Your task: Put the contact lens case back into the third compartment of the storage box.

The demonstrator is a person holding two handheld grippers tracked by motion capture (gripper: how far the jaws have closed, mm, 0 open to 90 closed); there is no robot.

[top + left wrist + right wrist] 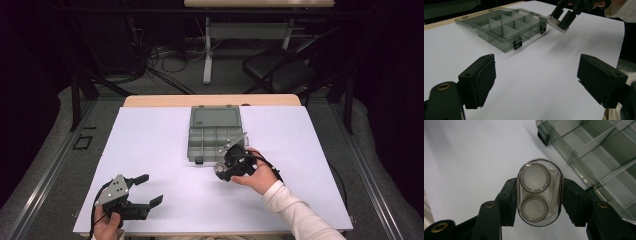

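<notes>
Right tongs [539, 195] clamp clear capsule [539, 192]; left tongs [536, 82] gape empty.

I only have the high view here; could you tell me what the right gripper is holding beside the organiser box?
Observer: In the right gripper view, the right gripper is shut on a clear oval case with two round white pieces inside.
Operator: Thank you. Are the box compartments filled?
Observer: In the left gripper view, the compartments of the organiser box that can be seen look empty.
Operator: And the latches?
Observer: Two black latches hang on its front wall, unfastened, with the lid laid back.
Operator: Is the left gripper holding anything?
Observer: No, the left gripper is open over bare white table.
</notes>
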